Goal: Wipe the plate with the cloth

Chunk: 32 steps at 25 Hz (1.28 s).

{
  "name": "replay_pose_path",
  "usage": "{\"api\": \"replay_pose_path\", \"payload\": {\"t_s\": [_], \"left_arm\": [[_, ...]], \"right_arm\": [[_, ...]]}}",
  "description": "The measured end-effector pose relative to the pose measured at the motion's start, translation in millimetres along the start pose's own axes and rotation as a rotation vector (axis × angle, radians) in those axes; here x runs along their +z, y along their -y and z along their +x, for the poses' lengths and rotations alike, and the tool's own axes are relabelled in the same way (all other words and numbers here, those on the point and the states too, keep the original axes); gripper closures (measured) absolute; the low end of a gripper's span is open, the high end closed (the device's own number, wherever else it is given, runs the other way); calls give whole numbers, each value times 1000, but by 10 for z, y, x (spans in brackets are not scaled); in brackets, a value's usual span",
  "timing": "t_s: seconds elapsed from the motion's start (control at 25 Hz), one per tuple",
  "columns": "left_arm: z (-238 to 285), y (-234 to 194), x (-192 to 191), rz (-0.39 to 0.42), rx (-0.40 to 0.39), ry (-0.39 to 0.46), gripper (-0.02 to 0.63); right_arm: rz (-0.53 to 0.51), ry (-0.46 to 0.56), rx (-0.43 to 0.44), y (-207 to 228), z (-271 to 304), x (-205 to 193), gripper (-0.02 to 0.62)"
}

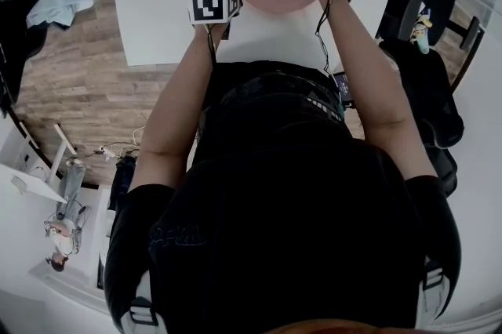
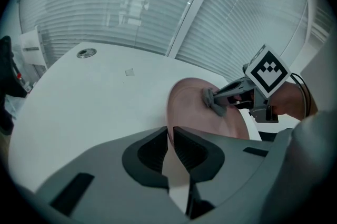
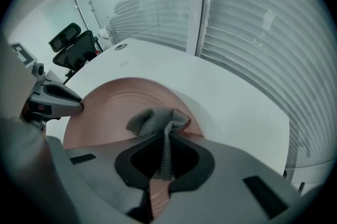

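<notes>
The rim of the round pink plate [image 2: 192, 112] is clamped at its 8 o'clock edge between the closed jaws of the left gripper [image 2: 170, 139]. A crumpled grey woven cloth [image 3: 157, 120] is pinched by the right gripper [image 3: 164, 139] and laid against the plate's smooth, faintly ringed face near 3 o'clock. The plate is located over the plain white table [image 2: 95, 107]. Brown plank flooring [image 1: 86, 81] is visible at 9 o'clock, and white slatted blinds [image 3: 253, 23] at 12 o'clock.

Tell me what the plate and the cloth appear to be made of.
The plate: pink, smooth, with faint concentric rings and a soft sheen; glazed ceramic or hard plastic, the look leaves it open. The cloth: grey woven or knitted fabric, matte; a fine grid texture shows and it bunches in soft folds.
</notes>
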<state>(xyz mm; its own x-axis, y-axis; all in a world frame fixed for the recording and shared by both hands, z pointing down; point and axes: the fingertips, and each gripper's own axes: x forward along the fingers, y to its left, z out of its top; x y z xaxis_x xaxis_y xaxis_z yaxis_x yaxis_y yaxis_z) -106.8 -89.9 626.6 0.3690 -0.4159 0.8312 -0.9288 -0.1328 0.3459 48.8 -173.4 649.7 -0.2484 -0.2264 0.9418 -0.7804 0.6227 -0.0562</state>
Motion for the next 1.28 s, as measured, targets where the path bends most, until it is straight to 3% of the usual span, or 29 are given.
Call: {"api": "replay_pose_path", "payload": {"t_s": [0.2, 0.4, 0.6, 0.84, 1.28], "left_arm": [[10, 24, 11, -2, -10, -2, 561], [28, 56, 37, -26, -15, 5, 562], [31, 58, 53, -67, -18, 12, 565], [42, 31, 114, -104, -18, 27, 576], [59, 73, 89, -87, -2, 32, 577]], "right_arm": [[-44, 18, 47, -162, 99, 266, 560], [-167, 39, 184, -729, 177, 470, 560], [-250, 28, 330, -1281, 159, 385, 560], [-289, -3, 432, -1539, 93, 159, 560], [-382, -64, 525, -1844, -53, -339, 560]]}}
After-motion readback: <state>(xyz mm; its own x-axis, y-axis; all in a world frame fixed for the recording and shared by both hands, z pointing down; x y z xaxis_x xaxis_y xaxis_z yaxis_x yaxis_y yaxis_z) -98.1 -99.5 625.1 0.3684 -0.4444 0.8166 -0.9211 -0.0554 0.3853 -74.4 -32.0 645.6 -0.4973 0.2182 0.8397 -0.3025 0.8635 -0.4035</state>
